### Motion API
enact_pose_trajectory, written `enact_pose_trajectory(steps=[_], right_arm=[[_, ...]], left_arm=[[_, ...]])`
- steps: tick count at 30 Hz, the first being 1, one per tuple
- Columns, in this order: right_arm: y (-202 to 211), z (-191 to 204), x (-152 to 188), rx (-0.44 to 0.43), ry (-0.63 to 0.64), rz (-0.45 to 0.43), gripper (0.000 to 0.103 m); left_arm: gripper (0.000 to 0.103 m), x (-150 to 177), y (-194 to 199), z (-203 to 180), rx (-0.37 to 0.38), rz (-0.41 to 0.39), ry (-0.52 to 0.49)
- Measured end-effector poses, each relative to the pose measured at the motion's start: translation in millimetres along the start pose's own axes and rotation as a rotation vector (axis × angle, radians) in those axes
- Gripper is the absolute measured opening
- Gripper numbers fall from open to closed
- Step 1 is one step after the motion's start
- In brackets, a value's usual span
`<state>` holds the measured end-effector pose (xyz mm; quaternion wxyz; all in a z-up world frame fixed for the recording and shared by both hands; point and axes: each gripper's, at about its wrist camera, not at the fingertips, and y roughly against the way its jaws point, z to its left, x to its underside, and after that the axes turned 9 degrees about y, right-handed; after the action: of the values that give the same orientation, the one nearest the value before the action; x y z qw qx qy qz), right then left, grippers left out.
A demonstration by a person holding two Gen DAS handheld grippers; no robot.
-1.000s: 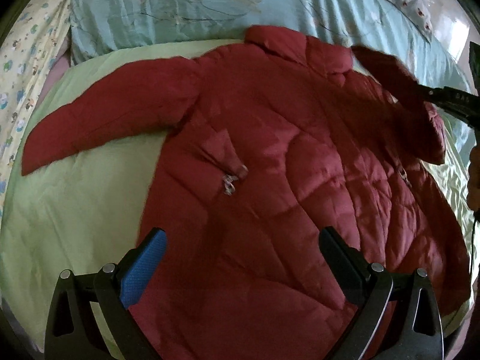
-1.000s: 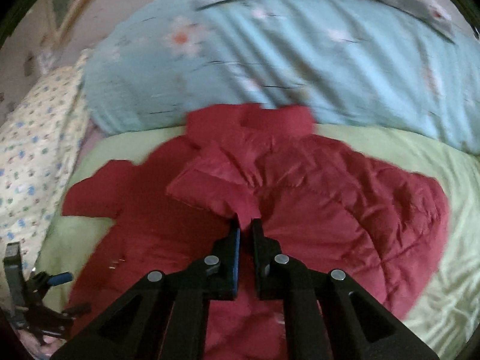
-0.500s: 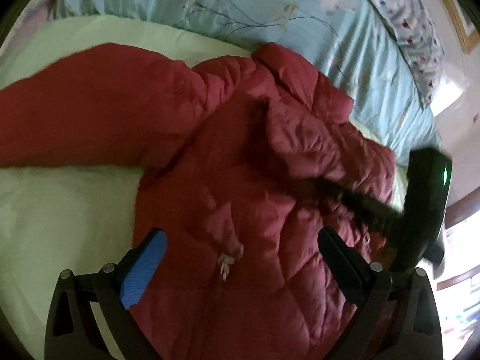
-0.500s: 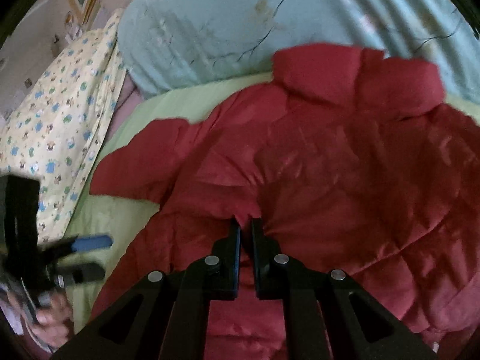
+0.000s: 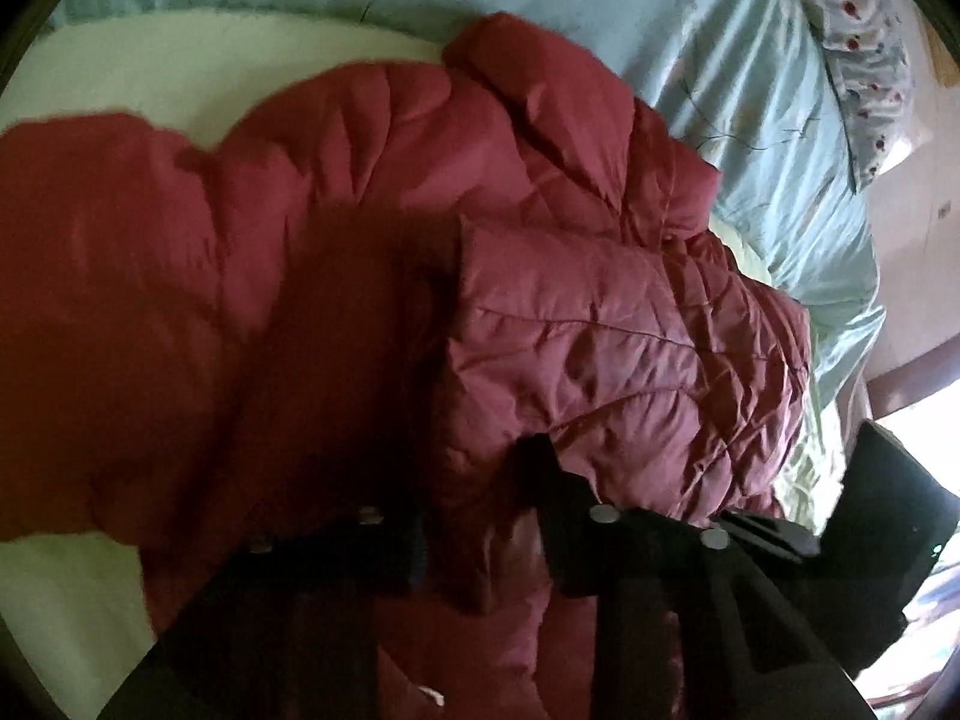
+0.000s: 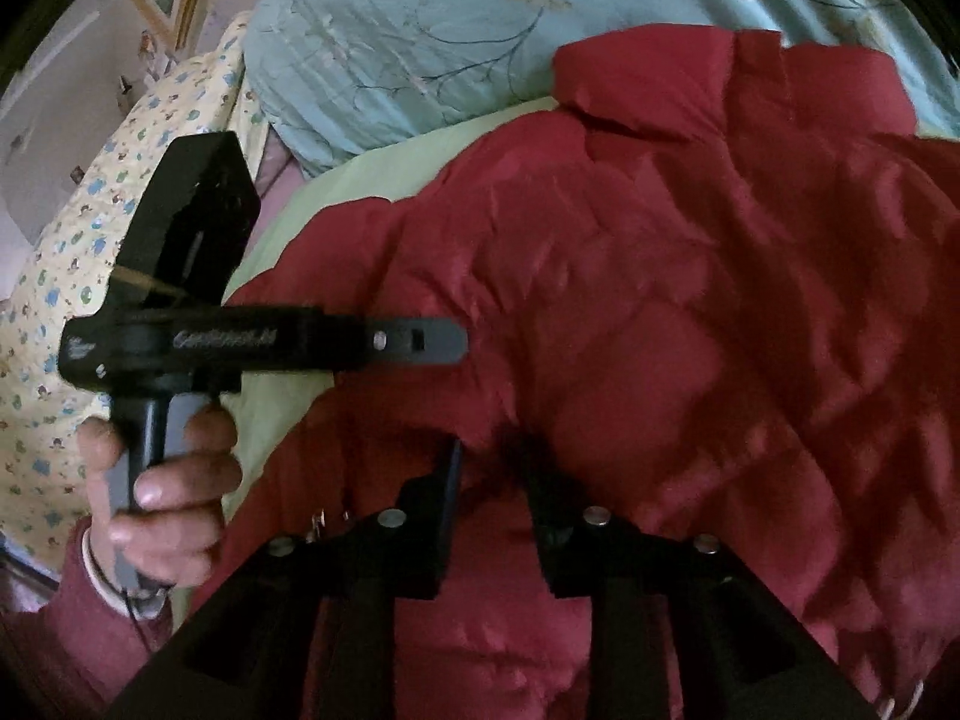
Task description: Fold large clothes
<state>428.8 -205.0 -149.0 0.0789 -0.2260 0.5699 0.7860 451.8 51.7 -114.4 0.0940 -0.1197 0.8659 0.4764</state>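
A dark red quilted jacket (image 5: 600, 348) lies spread on a pale green sheet (image 5: 150, 60), with one sleeve folded in over its body. My left gripper (image 5: 480, 510) is down on it, jaws closing, and a fold of the jacket is pinched between the pads. In the right wrist view the jacket (image 6: 690, 300) fills the middle. My right gripper (image 6: 492, 480) sits low over it, jaws opening, with red fabric in the narrow gap and not pressed. The left gripper (image 6: 444, 342) reaches in from the left there, held by a hand (image 6: 168, 492).
A light blue floral quilt (image 5: 750, 90) is bunched along the far side of the bed. A yellow patterned cloth (image 6: 60, 300) lies at the left edge. Green sheet (image 6: 372, 174) shows between it and the jacket. A bright window area sits at the right of the left wrist view.
My left gripper swept across the jacket, dropped onto the folded sleeve and closed from wide open onto a fold. My right gripper sank lower, and its shut jaws parted.
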Motion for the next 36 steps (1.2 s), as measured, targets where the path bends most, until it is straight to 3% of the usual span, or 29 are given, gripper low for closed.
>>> enact_pose_trajectory(steps=[2, 6, 8, 9, 10, 13, 17, 20, 23, 30, 36], right_arm=[[14, -5, 5, 0.026, -0.011, -0.013, 0.025], [71, -32, 10, 0.151, -0.076, -0.126, 0.028], [96, -48, 9, 0.245, -0.108, -0.177, 0.035], [109, -60, 9, 0.307, -0.135, -0.202, 0.045], [116, -72, 9, 0.348, -0.161, -0.214, 0.049], [118, -109, 10, 0.386, -0.242, -0.179, 0.049], [96, -138, 19, 0.402, -0.284, -0.085, 0.047], [87, -139, 22, 0.427, -0.263, -0.071, 0.047], [83, -139, 22, 0.438, -0.261, -0.072, 0.047], [92, -132, 23, 0.453, -0.246, -0.062, 0.047], [107, -88, 3, 0.466, -0.104, -0.124, 0.049]], left_arm=[[0.023, 2, 8, -3, -0.057, -0.052, -0.042], [0.023, 2, 19, -5, -0.214, -0.163, -0.134], [0.023, 2, 13, -4, -0.248, -0.165, -0.158], [0.024, 2, 8, -5, -0.257, -0.159, -0.163], [0.025, 3, 2, -6, -0.276, -0.160, -0.174], [0.031, 5, 5, -6, -0.324, -0.186, -0.187], [0.035, 7, 38, -11, -0.324, -0.297, -0.136], [0.034, 14, 59, -23, -0.237, -0.347, -0.154], [0.034, 17, 51, -40, -0.194, -0.316, -0.209], [0.034, -7, -27, -35, -0.312, -0.201, -0.186], [0.034, -17, -54, -27, -0.316, -0.198, -0.162]])
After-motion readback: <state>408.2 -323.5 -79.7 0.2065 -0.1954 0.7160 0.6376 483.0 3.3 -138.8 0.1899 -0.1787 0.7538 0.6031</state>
